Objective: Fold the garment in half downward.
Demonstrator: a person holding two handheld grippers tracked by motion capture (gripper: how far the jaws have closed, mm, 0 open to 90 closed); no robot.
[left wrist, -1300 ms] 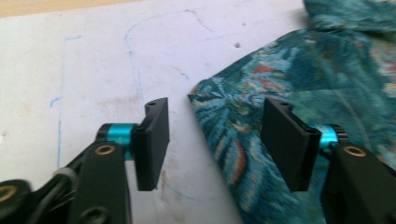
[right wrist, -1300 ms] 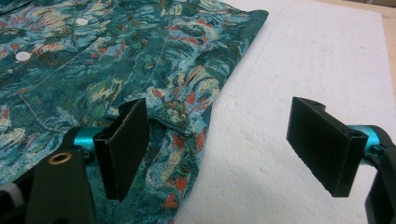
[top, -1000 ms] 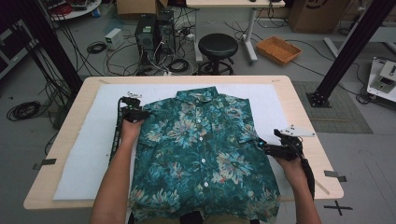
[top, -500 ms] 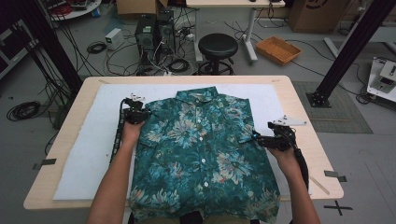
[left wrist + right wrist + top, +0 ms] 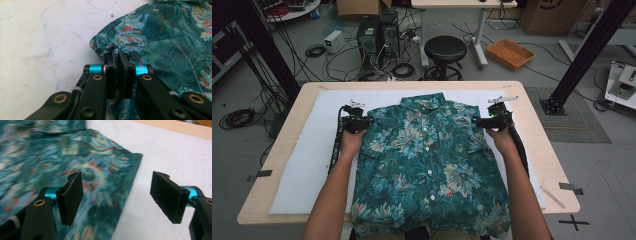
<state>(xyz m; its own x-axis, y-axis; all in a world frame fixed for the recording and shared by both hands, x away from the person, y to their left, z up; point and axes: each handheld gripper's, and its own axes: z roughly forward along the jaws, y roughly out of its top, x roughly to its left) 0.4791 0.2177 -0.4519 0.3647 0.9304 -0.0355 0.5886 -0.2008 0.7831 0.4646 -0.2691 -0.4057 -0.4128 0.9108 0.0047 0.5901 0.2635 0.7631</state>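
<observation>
The floral shirt (image 5: 427, 165) lies flat, buttoned side up, on the white mat (image 5: 307, 170) covering the desk (image 5: 542, 150). The left tool (image 5: 364, 121) is clamped on the fabric edge at the shirt's left shoulder. The right tool (image 5: 478, 121) hovers at the opposite shoulder edge; its jaws, having just narrowed slightly, stand apart astride that edge, not pressing it.

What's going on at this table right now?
A person stands at the table with a tool in each hand, working on a floral shirt laid flat, buttoned and face up, on a white mat. The left tool is shut on a fold of fabric at the shirt's left shoulder edge. The right tool is open over the opposite shoulder edge, one pad above the cloth and one above the mat, its jaws just starting to close, gripping nothing yet.
</observation>
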